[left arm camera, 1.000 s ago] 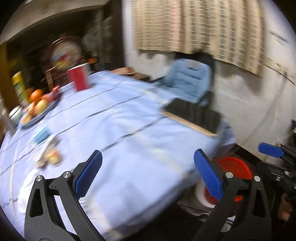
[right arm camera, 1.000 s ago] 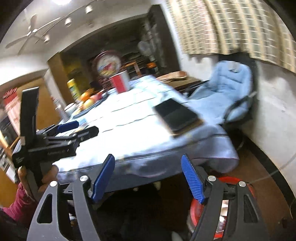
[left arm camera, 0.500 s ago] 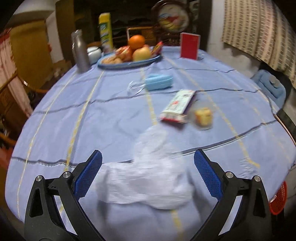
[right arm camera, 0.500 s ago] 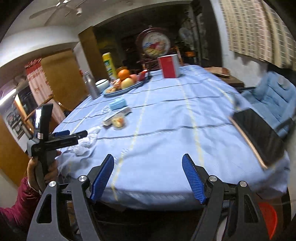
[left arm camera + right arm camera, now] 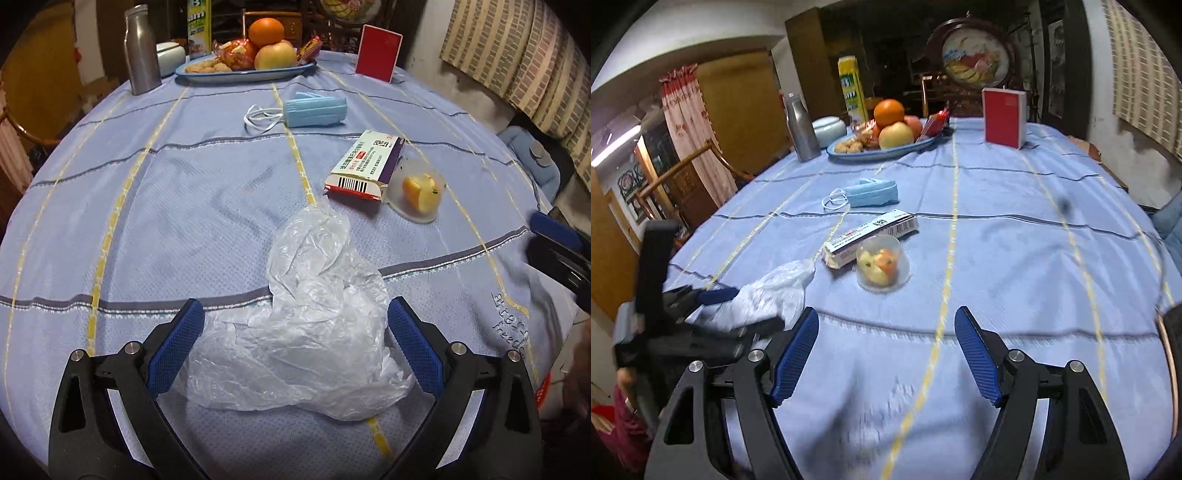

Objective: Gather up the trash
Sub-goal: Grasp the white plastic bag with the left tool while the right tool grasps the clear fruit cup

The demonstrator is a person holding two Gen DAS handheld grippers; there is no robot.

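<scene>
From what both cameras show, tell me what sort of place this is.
Most likely a home dining room: a large table under a blue tablecloth, a fruit platter at its far end, and wooden chairs with a curtained doorway behind.

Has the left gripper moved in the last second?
Yes. The left gripper swung from the table's corner to straddle the plastic bag on the tablecloth.

one plastic bag (image 5: 314,332), one face mask (image 5: 314,110), one carton (image 5: 364,166), one cup (image 5: 419,192)
</scene>
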